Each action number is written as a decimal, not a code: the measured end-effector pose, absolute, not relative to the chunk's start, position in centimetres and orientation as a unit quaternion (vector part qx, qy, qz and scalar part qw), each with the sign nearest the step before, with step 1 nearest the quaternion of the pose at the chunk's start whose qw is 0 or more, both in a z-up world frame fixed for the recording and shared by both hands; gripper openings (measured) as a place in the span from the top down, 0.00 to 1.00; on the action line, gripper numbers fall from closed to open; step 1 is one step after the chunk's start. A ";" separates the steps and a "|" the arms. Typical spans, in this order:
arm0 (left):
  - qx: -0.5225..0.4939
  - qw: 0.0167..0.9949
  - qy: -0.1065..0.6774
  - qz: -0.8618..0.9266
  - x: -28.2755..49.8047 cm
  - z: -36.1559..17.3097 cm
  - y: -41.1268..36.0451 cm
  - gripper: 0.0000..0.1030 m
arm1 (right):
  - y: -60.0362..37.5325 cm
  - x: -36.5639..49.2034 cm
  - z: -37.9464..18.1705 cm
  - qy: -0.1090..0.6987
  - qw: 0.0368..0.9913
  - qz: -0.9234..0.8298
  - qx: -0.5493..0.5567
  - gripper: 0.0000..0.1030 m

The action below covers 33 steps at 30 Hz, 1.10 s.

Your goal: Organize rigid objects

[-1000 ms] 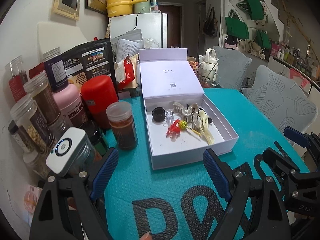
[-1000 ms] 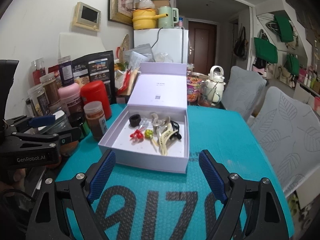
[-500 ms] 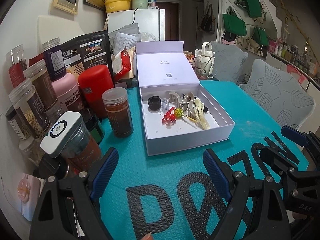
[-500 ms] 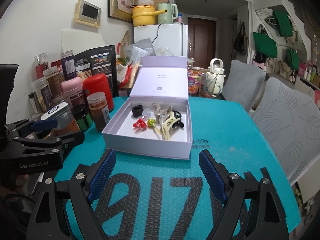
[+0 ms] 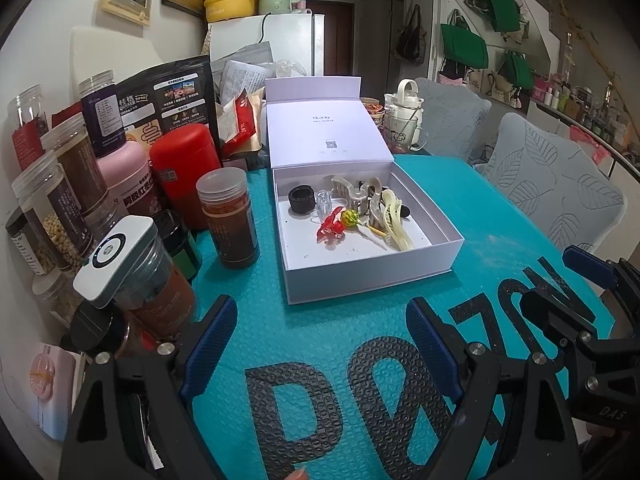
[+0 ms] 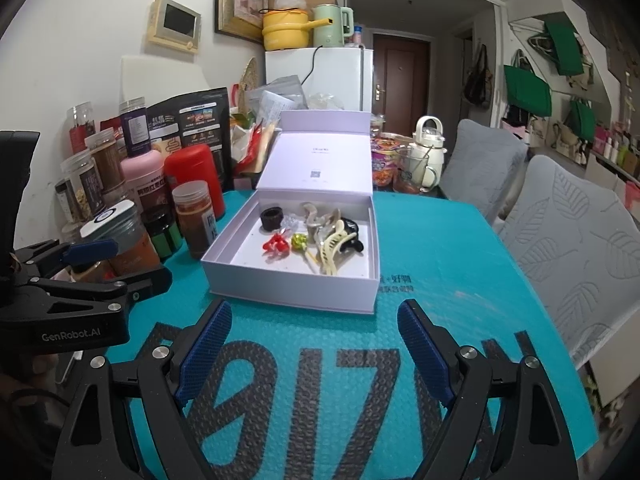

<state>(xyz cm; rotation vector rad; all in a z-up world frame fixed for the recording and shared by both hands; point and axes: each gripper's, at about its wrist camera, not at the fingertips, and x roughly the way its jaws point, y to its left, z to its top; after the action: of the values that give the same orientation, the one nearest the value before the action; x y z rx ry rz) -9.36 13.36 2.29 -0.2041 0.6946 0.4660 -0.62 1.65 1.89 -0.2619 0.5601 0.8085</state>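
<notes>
An open lavender box (image 5: 404, 276) (image 6: 288, 294) sits on the teal mat with its lid standing up behind. Inside lie a black cap (image 5: 301, 199) (image 6: 271, 217), a red clip (image 5: 330, 227) (image 6: 275, 245), a small green-yellow ball (image 5: 348, 217) (image 6: 298, 240), cream and grey hair claws (image 5: 394, 216) (image 6: 332, 242) and a black clip (image 6: 354, 236). My left gripper (image 5: 322, 338) is open and empty, near the front of the box. My right gripper (image 6: 314, 338) is open and empty, also in front of the box.
Jars and canisters crowd the left: a brown spice jar (image 5: 228, 220) (image 6: 196, 220), a red canister (image 5: 186, 172), a pink bottle (image 5: 126, 184), a white-lidded jar (image 5: 136, 276). A white kettle (image 6: 426, 156) and grey chairs (image 6: 576, 240) stand at the right.
Both grippers have pulled back from the box toward the near table edge, so the box looks smaller and more of the mat's black lettering shows. Both stay open.
</notes>
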 end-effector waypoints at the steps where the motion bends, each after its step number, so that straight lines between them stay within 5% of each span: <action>1: -0.098 0.909 0.337 0.226 -9.4 2.3 13.4 0.15 | 1.6 -0.7 1.9 0.268 0.873 0.387 -0.125 0.17; 33: -0.094 0.904 0.355 0.221 -8.4 1.5 13.4 0.15 | 1.8 0.3 1.0 0.281 0.874 0.373 -0.130 0.17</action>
<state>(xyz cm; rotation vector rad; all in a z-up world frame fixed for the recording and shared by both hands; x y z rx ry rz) -8.40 13.37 1.52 -0.1943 0.7337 0.4559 0.30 1.77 0.96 -0.2725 0.5869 0.7797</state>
